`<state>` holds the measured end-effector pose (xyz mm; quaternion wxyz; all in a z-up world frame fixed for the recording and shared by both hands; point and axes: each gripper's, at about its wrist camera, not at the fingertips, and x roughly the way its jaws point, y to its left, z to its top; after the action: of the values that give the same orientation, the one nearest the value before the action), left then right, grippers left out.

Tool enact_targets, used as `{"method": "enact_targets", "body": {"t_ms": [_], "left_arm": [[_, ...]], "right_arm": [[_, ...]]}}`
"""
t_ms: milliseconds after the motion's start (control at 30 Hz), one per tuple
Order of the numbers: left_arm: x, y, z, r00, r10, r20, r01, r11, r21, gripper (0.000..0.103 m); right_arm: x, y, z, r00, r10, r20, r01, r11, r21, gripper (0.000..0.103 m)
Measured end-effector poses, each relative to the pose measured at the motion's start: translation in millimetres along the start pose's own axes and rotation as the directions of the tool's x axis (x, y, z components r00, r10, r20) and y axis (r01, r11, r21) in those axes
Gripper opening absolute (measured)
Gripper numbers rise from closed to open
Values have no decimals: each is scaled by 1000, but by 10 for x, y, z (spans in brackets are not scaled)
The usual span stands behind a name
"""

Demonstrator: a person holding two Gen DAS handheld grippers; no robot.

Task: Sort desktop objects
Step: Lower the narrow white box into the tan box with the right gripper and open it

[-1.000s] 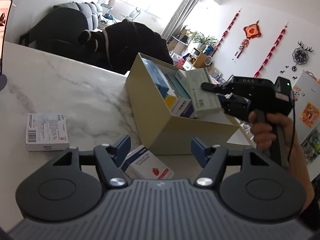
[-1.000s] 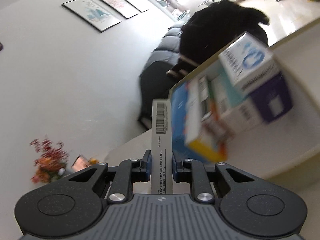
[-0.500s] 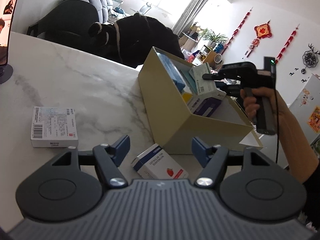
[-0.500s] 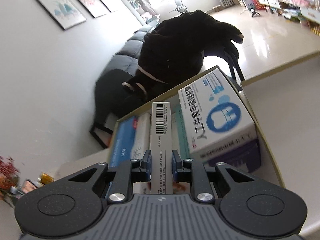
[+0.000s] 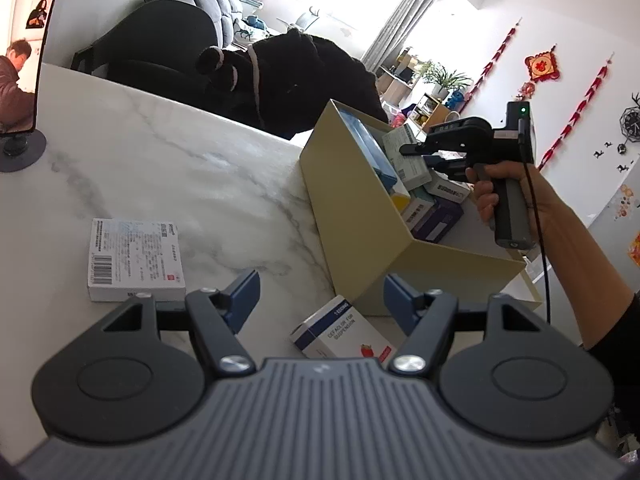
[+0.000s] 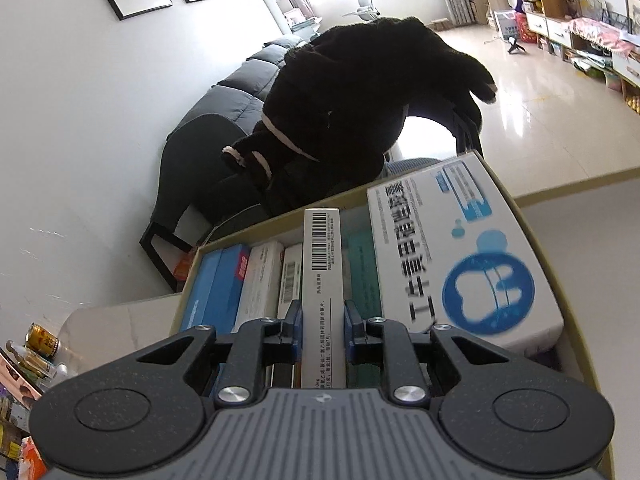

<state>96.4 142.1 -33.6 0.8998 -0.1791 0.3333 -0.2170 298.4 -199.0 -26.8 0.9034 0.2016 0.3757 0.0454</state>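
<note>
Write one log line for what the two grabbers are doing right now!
left gripper: open, above table | right gripper: shut on slim barcode box, over yellow box | strawberry box: on table

My left gripper is low and level with its blue-padded jaws spread wide, nothing between them. My right gripper has its jaws pressed in on both sides of a narrow white box held edge-on. From the left camera I see my right hand wrapped around its handle, forearm bare, dark sleeve pushed back.
</note>
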Motion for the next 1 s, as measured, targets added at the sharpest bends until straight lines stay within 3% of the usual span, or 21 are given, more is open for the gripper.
{"method": "enact_targets", "body": {"t_ms": [233,367,533,667,867,1000], "left_arm": [[-15,6,-17,1000,8,-5,-8,1000,6,68],[-39,23,-17,1000,13,-2,-13,1000,2,68],[-34,69,-5,1000,15,1,-15,1000,-9,69],[-41,114,11,999,33,7,-33,999,-14,69],[-88,216,41,991,132,27,-132,991,13,76],[-118,323,42,976,213,37,-214,976,36,81]], "right_arm": [[28,-11,32,999,-1,35,2,1000,-25,24],[-53,-8,39,997,-3,72,6,999,-35,39],[-141,-26,52,996,-2,91,6,999,-41,34],[-185,-21,48,996,37,86,-34,999,-33,22],[-261,40,42,995,53,89,-49,998,-45,21],[-382,55,-5,994,62,95,-59,998,-35,27]]}}
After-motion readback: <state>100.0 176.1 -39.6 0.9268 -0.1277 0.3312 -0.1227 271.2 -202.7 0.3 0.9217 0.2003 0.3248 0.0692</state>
